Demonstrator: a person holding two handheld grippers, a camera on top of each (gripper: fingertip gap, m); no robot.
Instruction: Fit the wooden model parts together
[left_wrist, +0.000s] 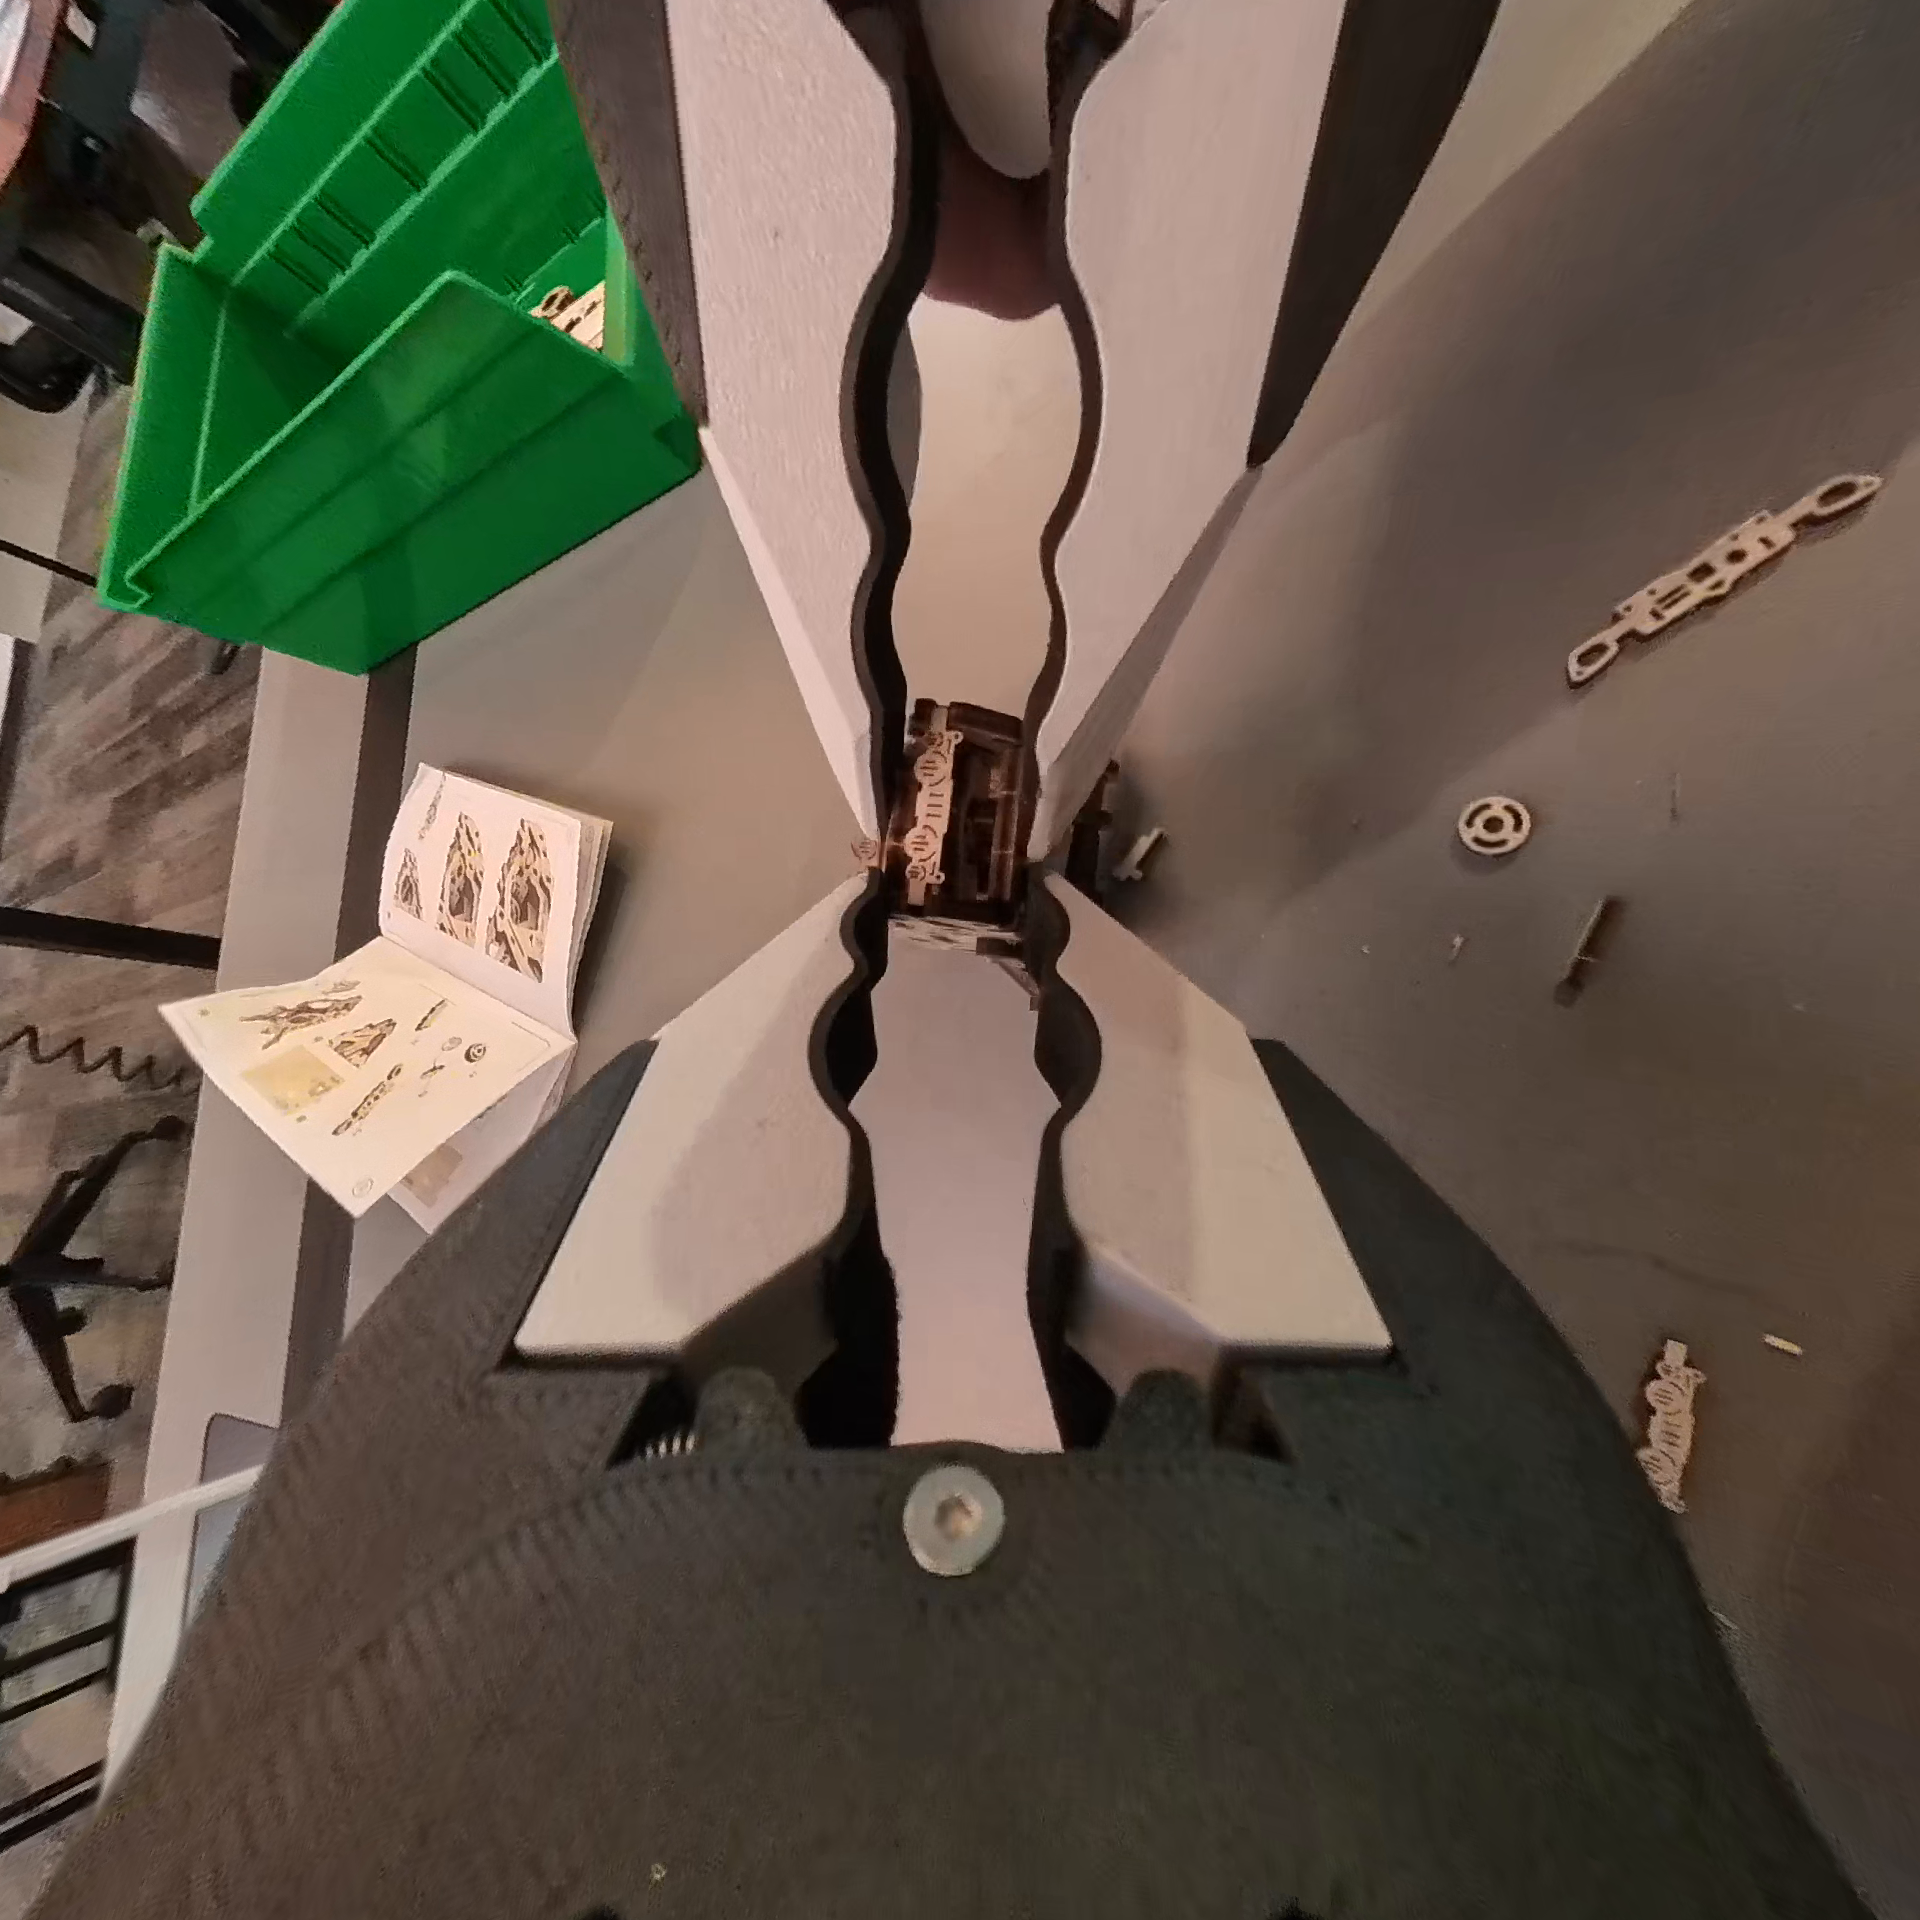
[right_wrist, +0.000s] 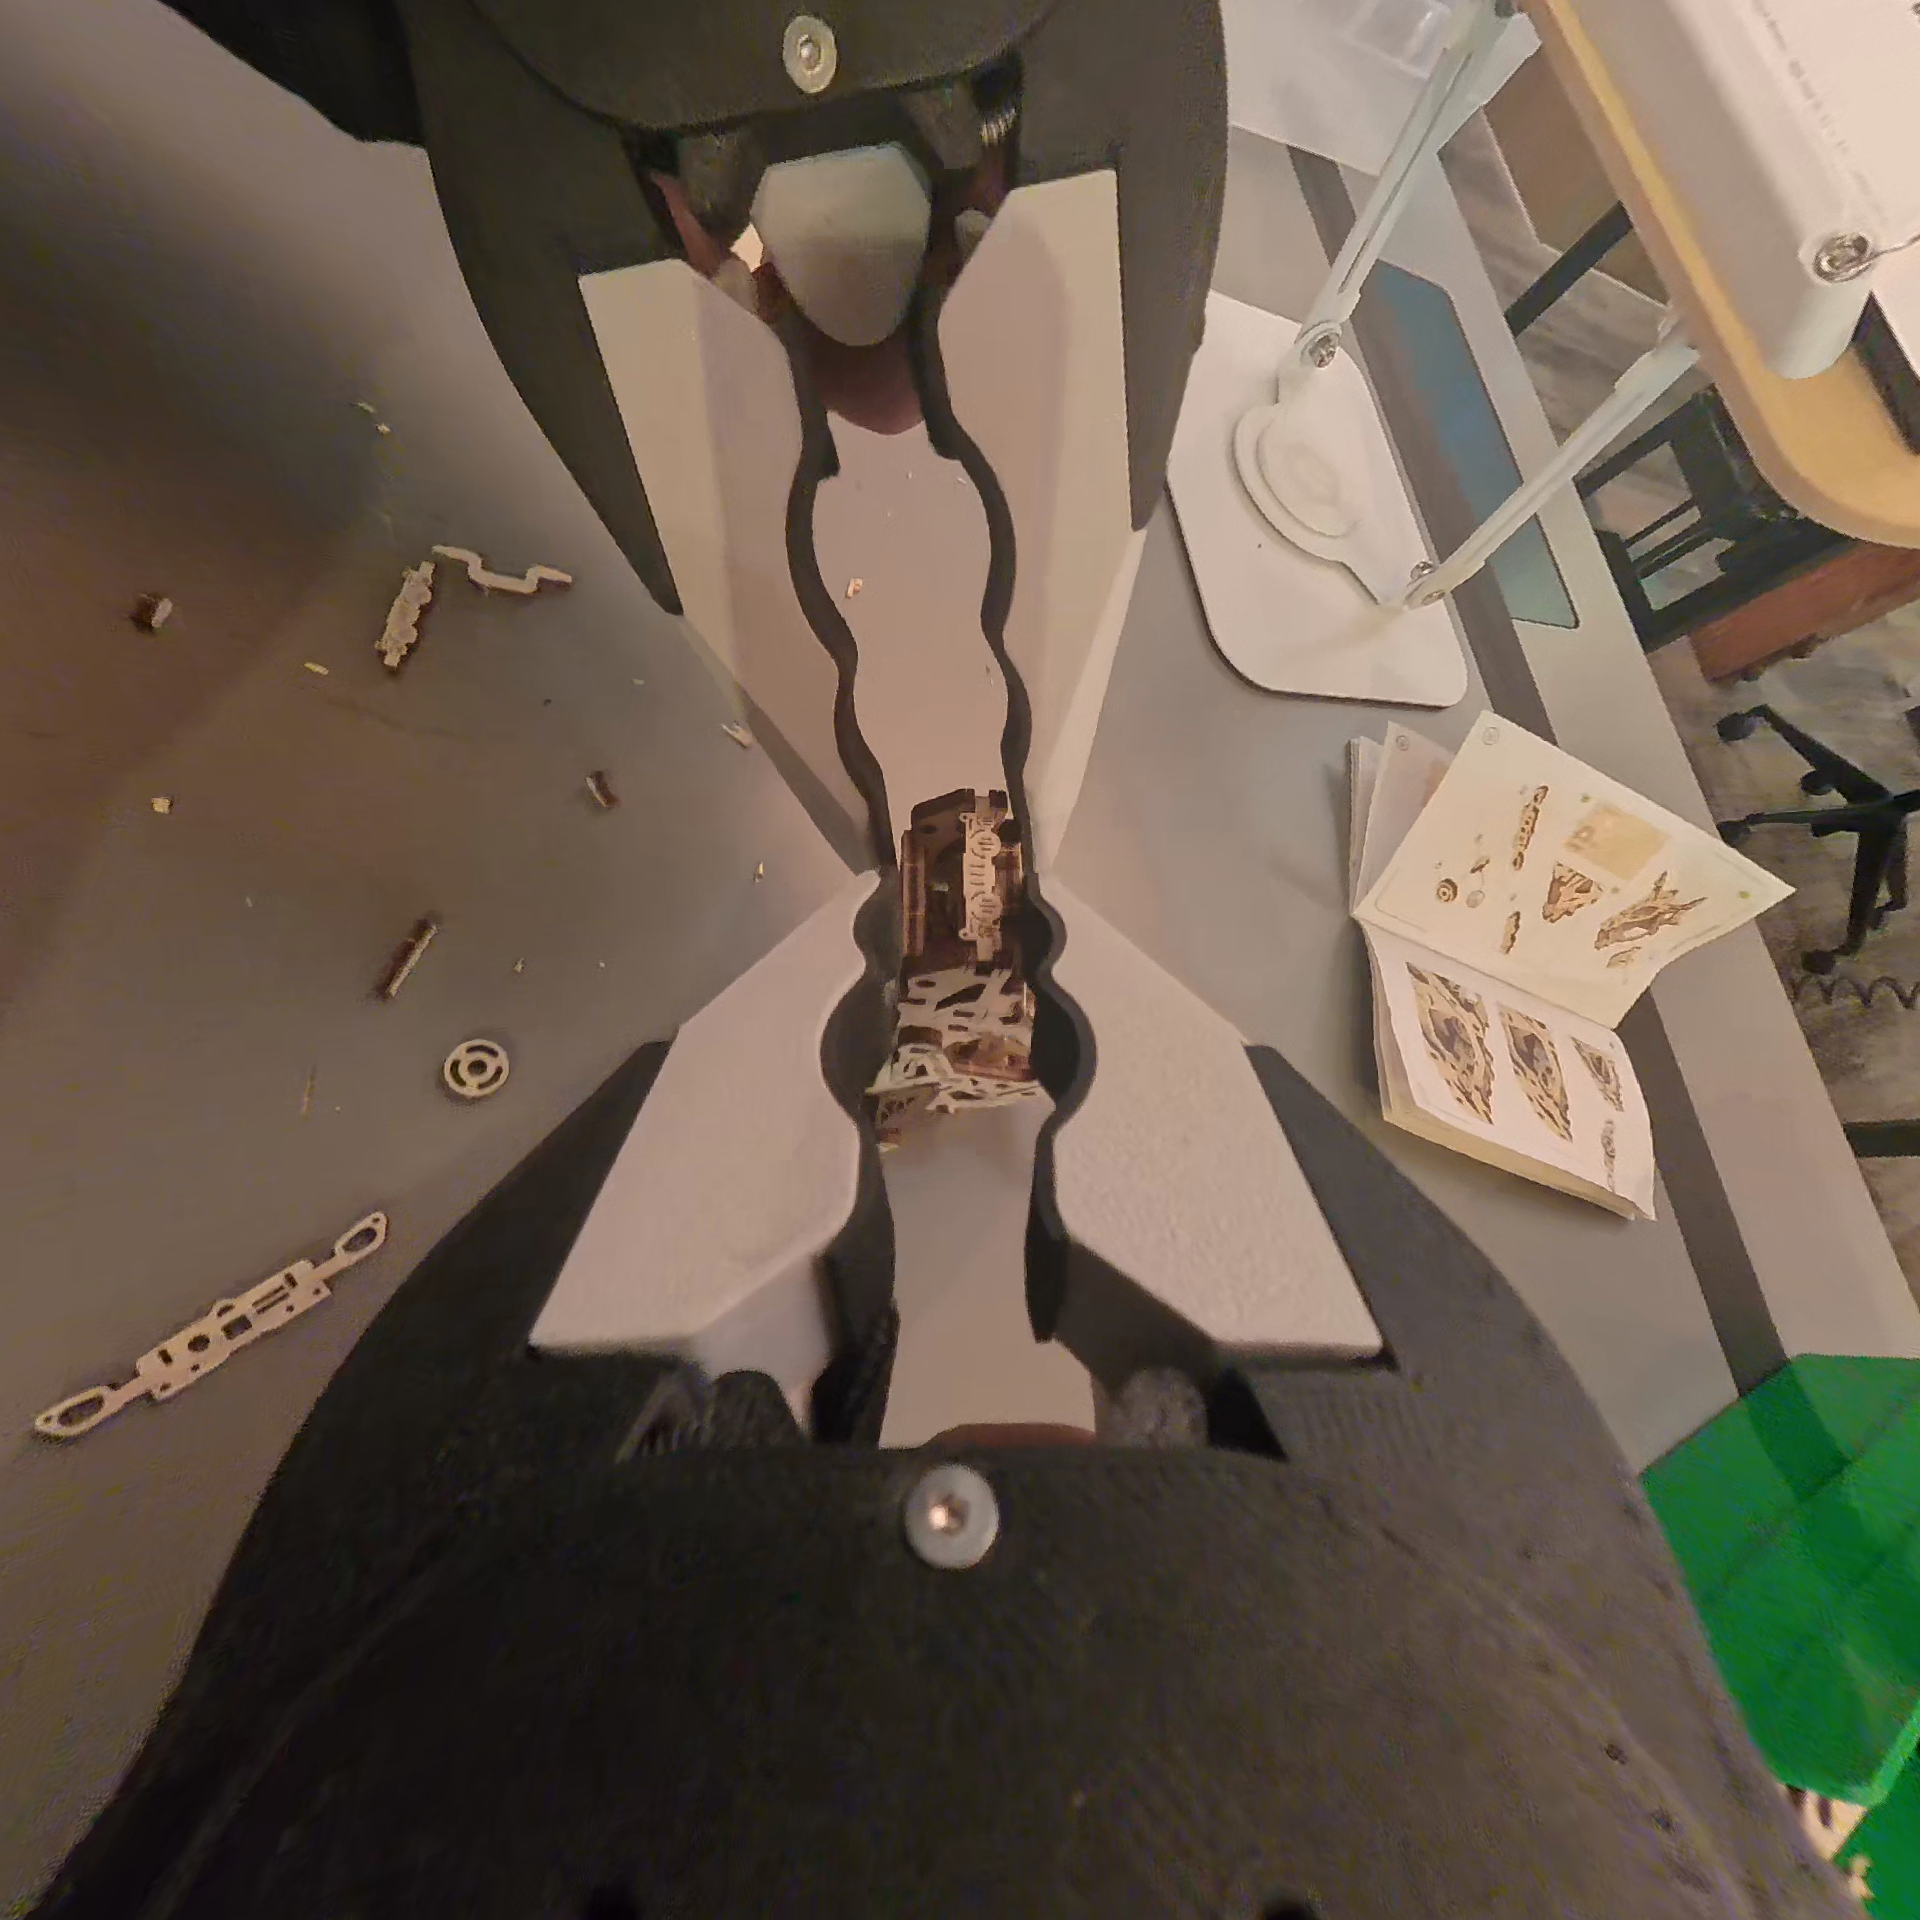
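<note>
The grey surface (right_wrist: 260, 364) stretched wide under both tools, with a green bin (left_wrist: 364, 416) at its far edge and an open instruction booklet (right_wrist: 1507, 977) lying flat near the rim. A white lamp base (right_wrist: 1330, 582) stood beyond the booklet. Over the middle, the two tools met nose to nose. The left tongs (left_wrist: 956, 894) were clenched on one end of the wooden model (left_wrist: 961, 831), and the right tongs (right_wrist: 961, 914) were clamped on the other end of that same small block, so the model hung between them, clear of the surface. Loose parts waited below: a long slotted strip (right_wrist: 213, 1340), a round ring piece (right_wrist: 476, 1065), a short curly strip (right_wrist: 407, 613), and splinters all about. The risk, by the look of it, was in the squeeze: thin laser-cut wood gripped from both ends could crack or pop a joint if either side twisted or pressed off-line. A slackened grip on one side would likely let the model swing and drop among the scraps.
</note>
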